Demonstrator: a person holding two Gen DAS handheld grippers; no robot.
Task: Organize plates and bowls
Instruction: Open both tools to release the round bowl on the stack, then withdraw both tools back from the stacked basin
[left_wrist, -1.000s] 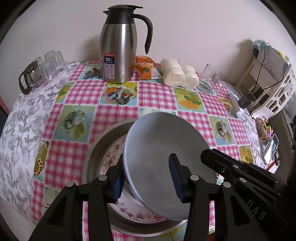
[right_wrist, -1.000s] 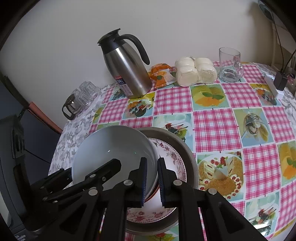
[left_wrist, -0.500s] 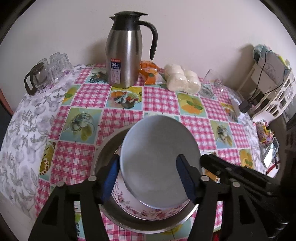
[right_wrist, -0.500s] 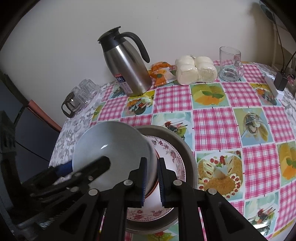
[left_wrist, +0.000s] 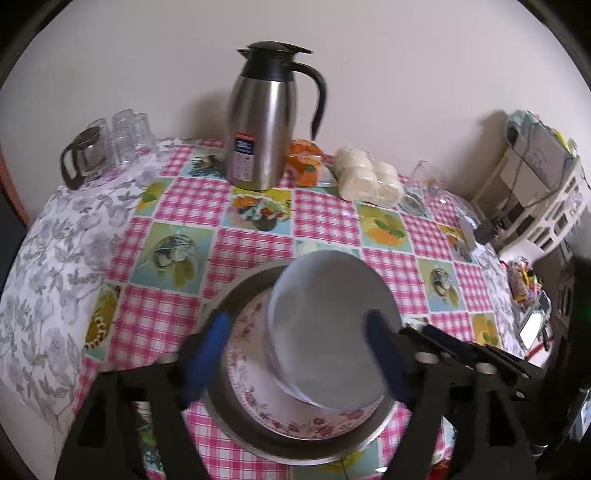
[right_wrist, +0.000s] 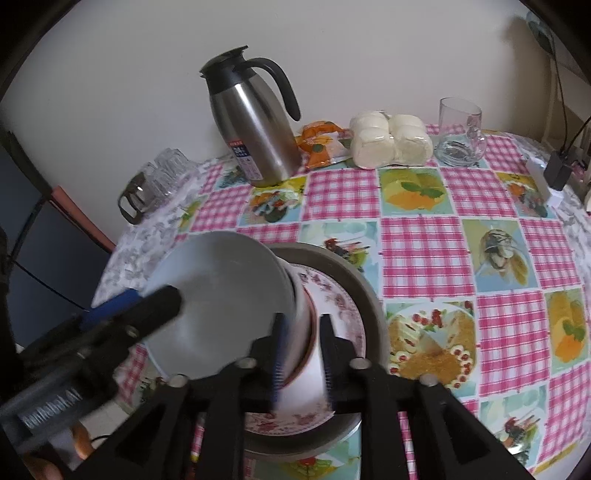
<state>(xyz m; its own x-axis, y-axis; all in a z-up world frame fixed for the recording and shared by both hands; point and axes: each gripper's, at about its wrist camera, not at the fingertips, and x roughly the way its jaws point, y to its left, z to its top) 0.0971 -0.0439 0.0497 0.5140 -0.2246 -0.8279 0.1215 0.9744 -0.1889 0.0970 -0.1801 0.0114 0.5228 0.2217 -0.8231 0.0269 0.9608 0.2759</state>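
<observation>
A white bowl (left_wrist: 328, 328) is held tilted above a floral plate (left_wrist: 280, 406) that lies in a wide metal basin (left_wrist: 236, 424). My right gripper (right_wrist: 301, 350) is shut on the bowl's (right_wrist: 221, 306) rim, one finger inside and one outside. It also shows at the right of the left wrist view (left_wrist: 443, 343). My left gripper (left_wrist: 299, 354) is open, its blue pads wide on either side of the bowl and apart from it. The plate (right_wrist: 332, 306) and basin (right_wrist: 354, 284) lie under the bowl.
A steel thermos jug (left_wrist: 262, 122) stands at the back. Beside it lie an orange snack pack (left_wrist: 306, 162), wrapped white buns (left_wrist: 365, 181) and a glass mug (right_wrist: 460, 125). Glasses and a glass pot (left_wrist: 99, 147) stand at the back left. The table edge runs along the left.
The right gripper has lifted and tilted the bowl further above the plate. The left gripper has opened wider and drawn back from the bowl.
</observation>
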